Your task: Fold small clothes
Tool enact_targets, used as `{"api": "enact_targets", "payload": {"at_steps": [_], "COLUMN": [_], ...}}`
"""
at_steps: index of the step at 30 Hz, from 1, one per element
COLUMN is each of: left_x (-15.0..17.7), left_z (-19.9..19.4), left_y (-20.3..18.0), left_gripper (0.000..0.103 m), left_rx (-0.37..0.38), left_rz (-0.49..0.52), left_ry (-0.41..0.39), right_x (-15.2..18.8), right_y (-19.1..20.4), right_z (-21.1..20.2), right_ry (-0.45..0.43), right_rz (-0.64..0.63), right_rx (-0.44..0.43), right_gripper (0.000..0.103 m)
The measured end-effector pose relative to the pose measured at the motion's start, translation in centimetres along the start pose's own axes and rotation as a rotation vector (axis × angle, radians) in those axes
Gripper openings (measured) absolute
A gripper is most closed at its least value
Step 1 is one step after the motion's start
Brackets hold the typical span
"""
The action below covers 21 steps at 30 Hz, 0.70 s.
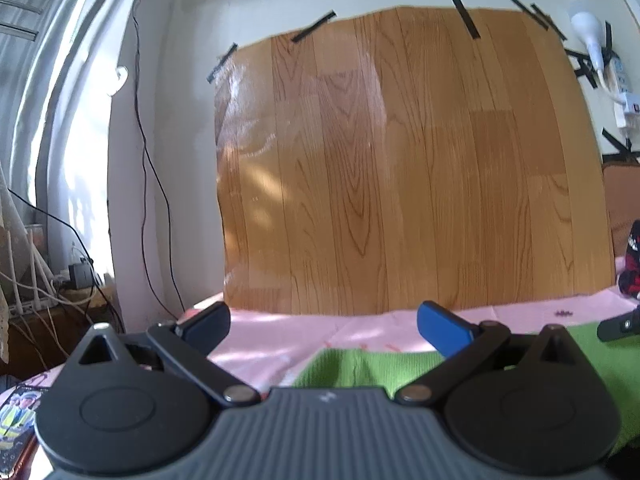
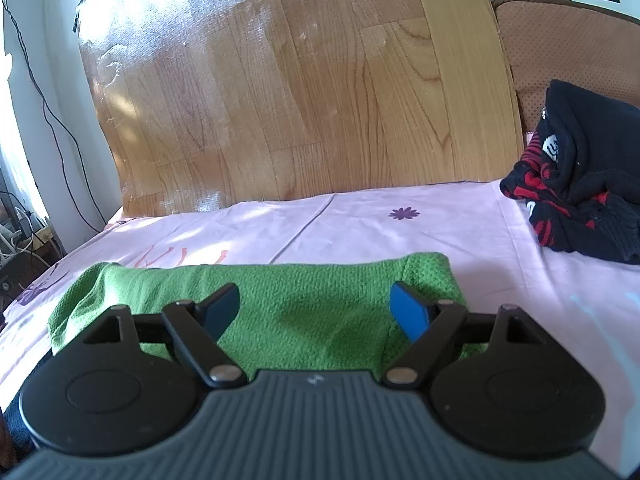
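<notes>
A green knitted garment (image 2: 288, 300) lies folded flat on the pink bedsheet (image 2: 360, 220). My right gripper (image 2: 314, 308) hovers over its near half, jaws wide apart, nothing between the blue pads (image 2: 408, 314). In the left wrist view the same green garment (image 1: 360, 368) shows below and to the right of my left gripper (image 1: 326, 326), which points level toward the wooden board and stands open and empty. A black part of the right gripper (image 1: 618, 322) pokes in at the right edge of that view.
A wood-grain board (image 1: 400, 160) leans against the wall behind the bed. A black and red garment (image 2: 576, 176) is piled at the right by a brown cushion (image 2: 540, 40). Cables and a power strip (image 1: 60, 280) hang at the left, off the bed edge.
</notes>
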<state>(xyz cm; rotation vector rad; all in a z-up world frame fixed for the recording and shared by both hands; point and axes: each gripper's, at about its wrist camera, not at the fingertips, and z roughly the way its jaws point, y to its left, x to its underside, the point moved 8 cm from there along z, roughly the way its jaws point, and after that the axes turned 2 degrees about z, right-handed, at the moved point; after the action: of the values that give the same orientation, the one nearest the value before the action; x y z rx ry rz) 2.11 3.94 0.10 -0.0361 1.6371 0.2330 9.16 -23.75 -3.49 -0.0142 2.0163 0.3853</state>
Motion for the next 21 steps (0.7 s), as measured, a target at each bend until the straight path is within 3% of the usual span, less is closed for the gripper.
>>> {"api": "enact_targets", "payload": {"at_steps": [9,21], "left_x": [0.9,2.0], "left_z": [0.9,2.3], "left_y": [-0.5,0.0], "left_gripper": [0.103,0.103], "left_rx": [0.036,0.057], "left_rz": [0.036,0.004], "left_ry": [0.08,0.193], "right_x": [0.0,0.0], "right_y": [0.0,-0.1], "right_z": [0.0,0.1], "right_ry": [0.0,0.002], "right_rz": [0.0,-0.002], "right_rx": [0.0,0.002], "right_gripper": [0.085,0.085]}}
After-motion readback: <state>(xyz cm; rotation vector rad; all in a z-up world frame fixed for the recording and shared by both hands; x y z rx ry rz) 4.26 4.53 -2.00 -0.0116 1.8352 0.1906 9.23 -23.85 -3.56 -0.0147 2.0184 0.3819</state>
